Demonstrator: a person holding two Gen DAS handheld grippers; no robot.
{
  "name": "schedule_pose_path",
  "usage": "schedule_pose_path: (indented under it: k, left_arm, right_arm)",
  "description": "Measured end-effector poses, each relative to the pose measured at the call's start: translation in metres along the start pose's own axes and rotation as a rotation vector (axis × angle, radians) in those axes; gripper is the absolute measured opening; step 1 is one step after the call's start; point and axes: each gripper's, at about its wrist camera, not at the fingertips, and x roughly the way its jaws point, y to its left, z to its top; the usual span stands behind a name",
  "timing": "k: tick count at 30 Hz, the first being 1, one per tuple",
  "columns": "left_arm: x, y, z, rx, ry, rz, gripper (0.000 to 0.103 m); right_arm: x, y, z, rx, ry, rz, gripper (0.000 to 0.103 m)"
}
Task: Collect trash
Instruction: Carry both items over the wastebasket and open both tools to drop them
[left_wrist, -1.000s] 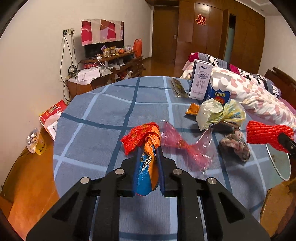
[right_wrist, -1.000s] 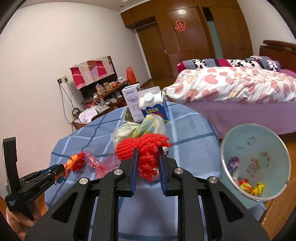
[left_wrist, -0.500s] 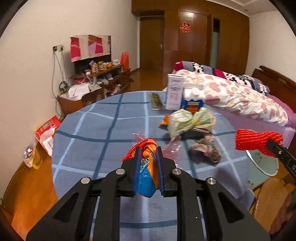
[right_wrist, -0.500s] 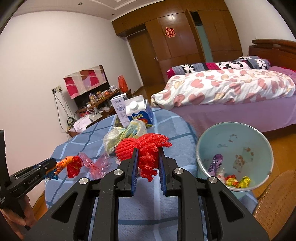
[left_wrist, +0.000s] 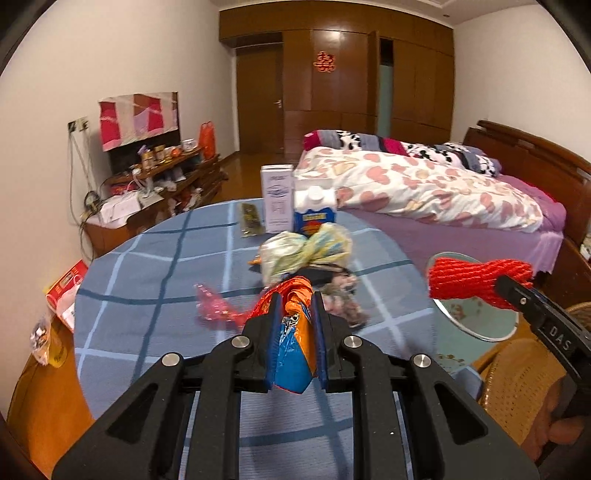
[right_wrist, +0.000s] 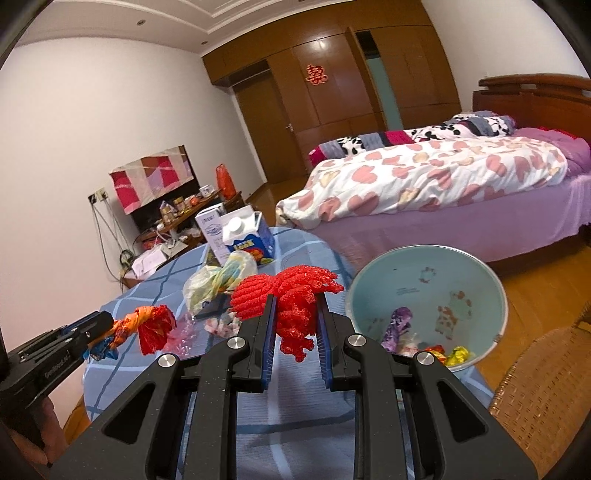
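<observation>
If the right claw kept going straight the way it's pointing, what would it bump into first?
Probably the blue tablecloth just past its red foam net, with the pale crumpled bag a little to the left. The bin sits off to the right. Depth is hard to judge here.

light: warm indoor, dim-ish | glare: wardrobe doors | edges: fisheye warp, dark vignette
</observation>
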Motion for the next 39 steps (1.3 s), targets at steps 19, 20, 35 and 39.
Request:
schedule_pose_path:
  k: [19,20,35,39]
  left_arm:
    - [0.005,-0.084,0.014,0.125,-0.025,-0.135,0.016]
    - [0.006,-0.086,0.014,0.129,-0.025,-0.138,0.016]
    - [0.021,-0.124,0.022,0.168,-0.025,-0.188,0.016]
    - [0.025,-0.131,0.024,0.176,-0.023,-0.197,0.016]
  right_arm:
    - [-0.017,-0.048,0.009,0.082,-0.041,-0.100,0.021]
    - [-0.018,-0.050,0.010,0.085,-0.043,-0.105,0.021]
    - [-0.019,-0.077,0.014,0.111,-0.069,-0.195,0.021]
    - [-0.017,-0.087,0.015,0.121,-0.069,-0.236,0.021]
